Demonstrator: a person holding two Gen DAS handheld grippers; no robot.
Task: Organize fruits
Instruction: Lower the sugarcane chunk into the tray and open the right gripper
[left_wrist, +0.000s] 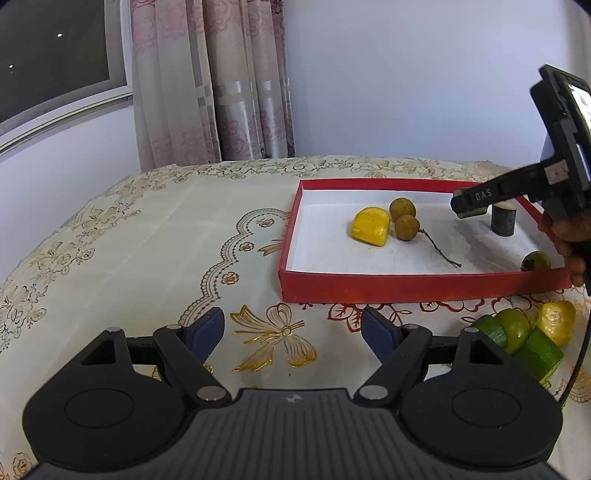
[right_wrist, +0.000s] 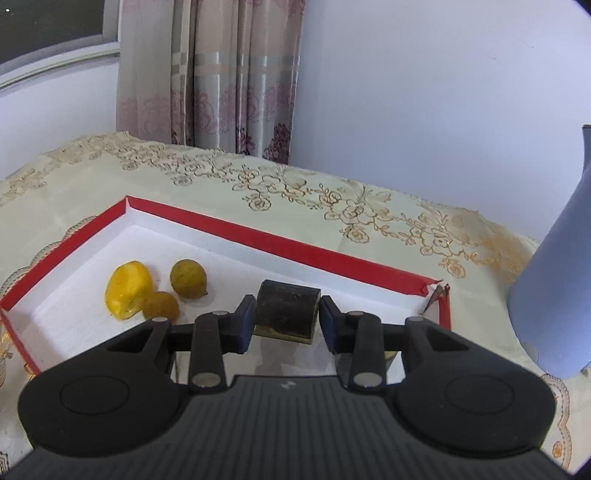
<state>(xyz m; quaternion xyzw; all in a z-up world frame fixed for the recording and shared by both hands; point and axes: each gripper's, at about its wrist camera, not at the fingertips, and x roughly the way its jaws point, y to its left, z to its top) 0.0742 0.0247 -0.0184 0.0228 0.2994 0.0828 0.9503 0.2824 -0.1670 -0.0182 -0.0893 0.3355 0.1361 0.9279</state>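
1. Right now your right claw (right_wrist: 287, 325) is clamped on a dark cylindrical piece (right_wrist: 287, 311), one blue pad pressed against each flat end, and it holds that piece over the white floor of the red tray (right_wrist: 280, 240).
2. From the left wrist view, the same dark piece (left_wrist: 503, 221) hangs upright just under the right claw (left_wrist: 471, 206), toward the right part of the red tray (left_wrist: 406, 284).
3. Your left claw (left_wrist: 291, 328) stands wide open with nothing between its blue pads, and it hovers over the embroidered cloth on the bench (left_wrist: 147, 240) in front of the tray's near wall.
4. Inside the tray, a yellow fruit chunk (left_wrist: 370, 226) lies near the middle, with two brown longans (left_wrist: 404, 216) just beside it on its right; one longan touches the chunk and carries a thin stem that trails toward the near wall.
5. A small greenish-brown fruit (left_wrist: 536, 261) sits against the near wall at the tray's right corner.
6. Outside the tray, on the cloth to your right, lie green fruit pieces (left_wrist: 521, 336) in a cluster with another yellow chunk (left_wrist: 557, 319) touching them.
7. A hand (left_wrist: 569, 243) grips the right claw's handle at the frame edge.
8. In the right wrist view, a pale blue cylinder (right_wrist: 554, 288) stands on the bench beyond the tray's right corner.
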